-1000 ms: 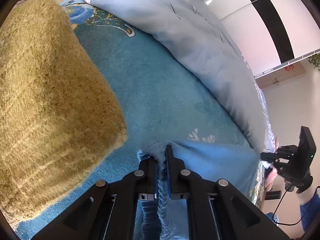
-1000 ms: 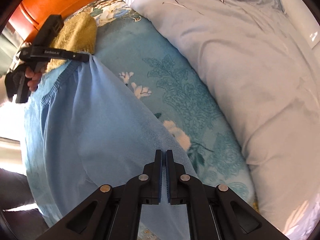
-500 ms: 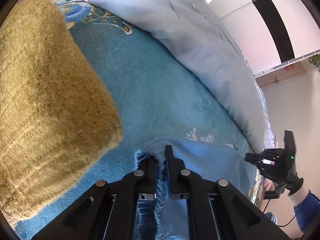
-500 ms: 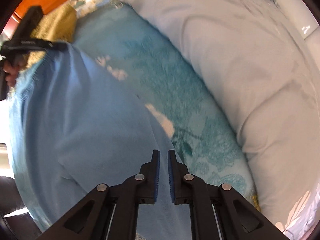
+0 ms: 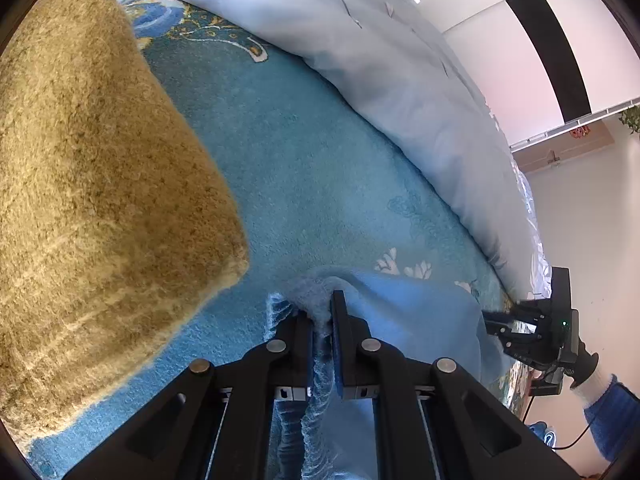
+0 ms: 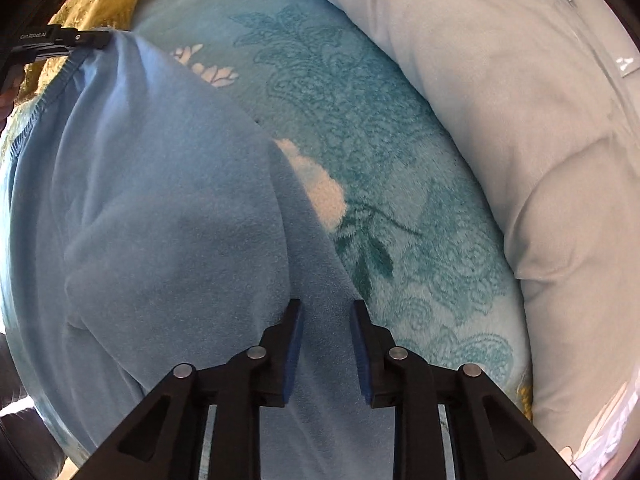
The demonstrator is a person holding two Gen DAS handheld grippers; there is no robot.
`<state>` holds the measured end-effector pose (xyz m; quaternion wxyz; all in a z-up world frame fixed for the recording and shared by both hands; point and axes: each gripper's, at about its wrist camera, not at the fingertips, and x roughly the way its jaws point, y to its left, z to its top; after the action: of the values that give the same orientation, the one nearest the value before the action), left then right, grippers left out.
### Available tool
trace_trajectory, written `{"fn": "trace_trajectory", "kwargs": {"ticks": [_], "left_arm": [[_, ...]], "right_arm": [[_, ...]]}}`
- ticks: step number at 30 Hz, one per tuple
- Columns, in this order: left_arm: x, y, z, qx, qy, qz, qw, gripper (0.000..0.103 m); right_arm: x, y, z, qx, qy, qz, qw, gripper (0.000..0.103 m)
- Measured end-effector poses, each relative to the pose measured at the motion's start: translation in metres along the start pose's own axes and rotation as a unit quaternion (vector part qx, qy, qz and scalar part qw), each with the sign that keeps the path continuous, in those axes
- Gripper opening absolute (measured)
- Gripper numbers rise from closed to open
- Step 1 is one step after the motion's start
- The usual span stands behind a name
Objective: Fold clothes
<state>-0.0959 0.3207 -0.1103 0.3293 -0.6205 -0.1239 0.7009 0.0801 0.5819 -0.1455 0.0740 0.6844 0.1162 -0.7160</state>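
A light blue garment [image 6: 168, 200] lies spread on the bed, its stitched hem running along the left. In the left wrist view my left gripper [image 5: 322, 308] is shut on a bunched corner of the garment [image 5: 420, 320], just above the bedspread. That same gripper [image 6: 106, 40] shows at the top left of the right wrist view, pinching the corner. My right gripper [image 6: 324, 308] points down over the garment's opposite edge with its jaws apart; the cloth lies under them, not between the pads. It also shows at the right of the left wrist view [image 5: 490, 320].
A folded tan fleecy blanket [image 5: 92, 200] lies left of the held corner. A pale floral duvet [image 5: 380, 60] is heaped along the far side of the teal patterned bedspread [image 5: 320, 184]. A blue sleeve [image 5: 612, 412] holds the right gripper.
My right gripper has dropped closer to the garment and its jaws have parted from nearly touching to clearly apart. The left gripper keeps its hold on the corner without moving.
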Motion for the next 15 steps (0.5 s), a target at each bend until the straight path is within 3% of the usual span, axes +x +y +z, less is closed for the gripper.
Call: {"fn": "trace_trajectory", "kwargs": {"ticks": [1, 8, 15], "left_arm": [[0.0, 0.002, -0.001, -0.002, 0.0, -0.001, 1.0, 0.007], [0.005, 0.004, -0.006, -0.011, -0.003, -0.003, 0.9999, 0.007], [0.003, 0.002, -0.005, 0.0, -0.02, 0.018, 0.9996, 0.007]], "right_arm": [[-0.001, 0.002, -0.001, -0.003, 0.0, -0.005, 1.0, 0.002], [-0.013, 0.006, -0.007, -0.004, -0.013, -0.009, 1.0, 0.001], [-0.026, -0.018, -0.003, 0.018, -0.038, -0.048, 0.998, 0.0]]}}
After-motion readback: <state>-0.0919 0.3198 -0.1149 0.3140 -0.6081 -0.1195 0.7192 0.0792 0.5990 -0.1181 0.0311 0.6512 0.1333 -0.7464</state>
